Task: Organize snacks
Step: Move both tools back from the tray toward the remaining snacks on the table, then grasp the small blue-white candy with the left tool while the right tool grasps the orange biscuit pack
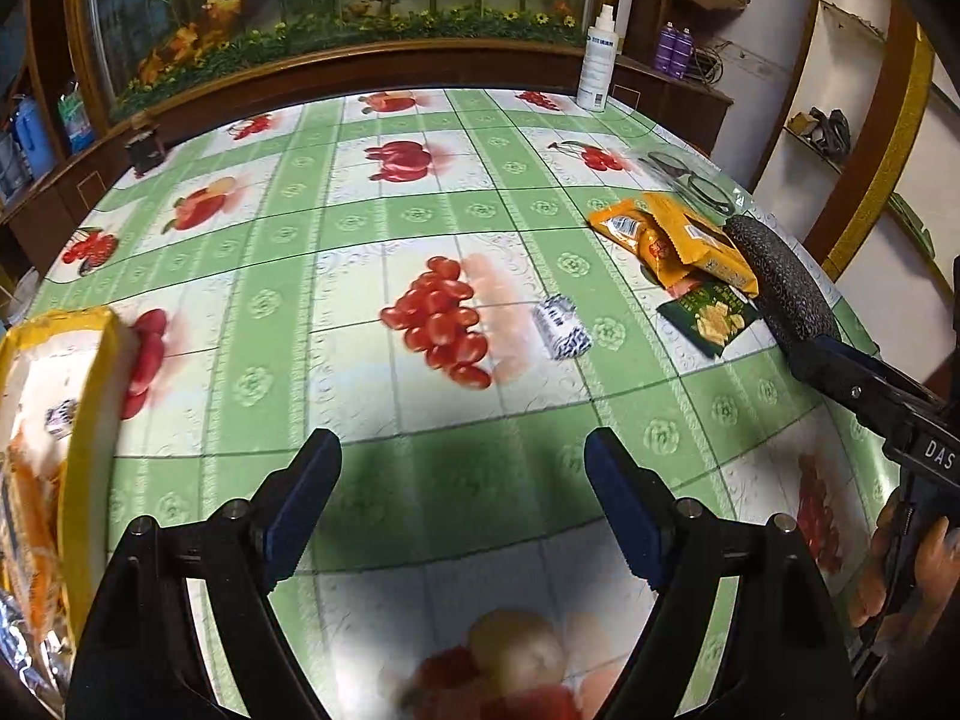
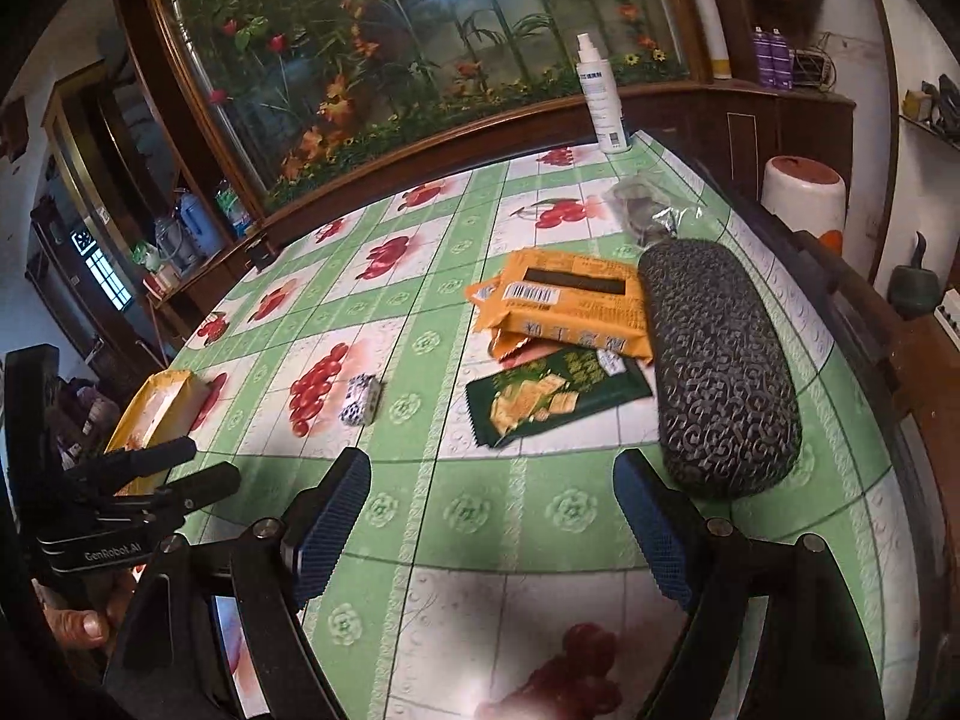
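A yellow-rimmed box (image 1: 90, 396) with several snack packs inside sits at the table's left. On the green fruit-print cloth lie a small blue-and-white wrapped sweet (image 1: 561, 327), orange packets (image 1: 666, 234) and a dark green cracker packet (image 1: 711, 315). My left gripper (image 1: 462, 441) hangs open over bare cloth, nearer than the sweet, nothing between its blue pads. My right gripper (image 2: 492, 468) is open too, just short of the green packet (image 2: 552, 399) and the orange packets (image 2: 570, 300). The sweet (image 2: 360, 399) lies ahead to its left, and the box (image 2: 156, 414) further left.
A black patterned glasses case (image 2: 720, 372) lies right of the packets, close to my right finger. Behind it are a clear bag with dark contents (image 2: 642, 210) and a white spray bottle (image 2: 600, 102). A wooden-framed fish tank (image 1: 336, 6) runs along the far edge.
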The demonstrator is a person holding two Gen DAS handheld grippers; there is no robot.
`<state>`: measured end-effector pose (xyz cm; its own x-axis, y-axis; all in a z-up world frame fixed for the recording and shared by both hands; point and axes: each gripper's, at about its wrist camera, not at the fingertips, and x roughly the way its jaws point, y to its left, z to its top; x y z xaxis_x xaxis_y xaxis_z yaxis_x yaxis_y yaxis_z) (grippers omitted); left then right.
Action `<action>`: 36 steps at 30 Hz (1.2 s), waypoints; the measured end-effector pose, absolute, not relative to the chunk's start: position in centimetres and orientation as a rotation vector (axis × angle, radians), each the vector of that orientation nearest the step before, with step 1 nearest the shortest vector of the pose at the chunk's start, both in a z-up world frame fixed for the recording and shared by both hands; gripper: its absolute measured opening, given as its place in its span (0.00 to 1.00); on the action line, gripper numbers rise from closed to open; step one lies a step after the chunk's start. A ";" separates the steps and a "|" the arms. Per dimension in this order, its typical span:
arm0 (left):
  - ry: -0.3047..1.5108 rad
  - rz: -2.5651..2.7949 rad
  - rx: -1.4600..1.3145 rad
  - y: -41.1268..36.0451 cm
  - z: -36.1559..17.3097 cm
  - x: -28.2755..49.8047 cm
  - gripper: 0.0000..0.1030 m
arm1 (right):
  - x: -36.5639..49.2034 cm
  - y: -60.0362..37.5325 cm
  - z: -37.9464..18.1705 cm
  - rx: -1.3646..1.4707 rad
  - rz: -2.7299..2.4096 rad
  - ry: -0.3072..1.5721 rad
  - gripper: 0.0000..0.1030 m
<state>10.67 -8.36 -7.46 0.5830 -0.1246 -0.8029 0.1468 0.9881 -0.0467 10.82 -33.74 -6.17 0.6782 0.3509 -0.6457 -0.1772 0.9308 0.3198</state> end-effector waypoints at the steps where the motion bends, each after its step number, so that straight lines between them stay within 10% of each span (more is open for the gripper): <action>1: 0.942 -0.160 0.025 -8.7 -7.6 11.3 0.81 | 11.3 -33.8 -6.0 0.233 0.304 0.764 0.83; 36: 0.977 -0.101 0.014 -12.1 -9.8 18.5 0.81 | 25.2 -29.0 -7.3 -0.477 0.716 0.964 0.95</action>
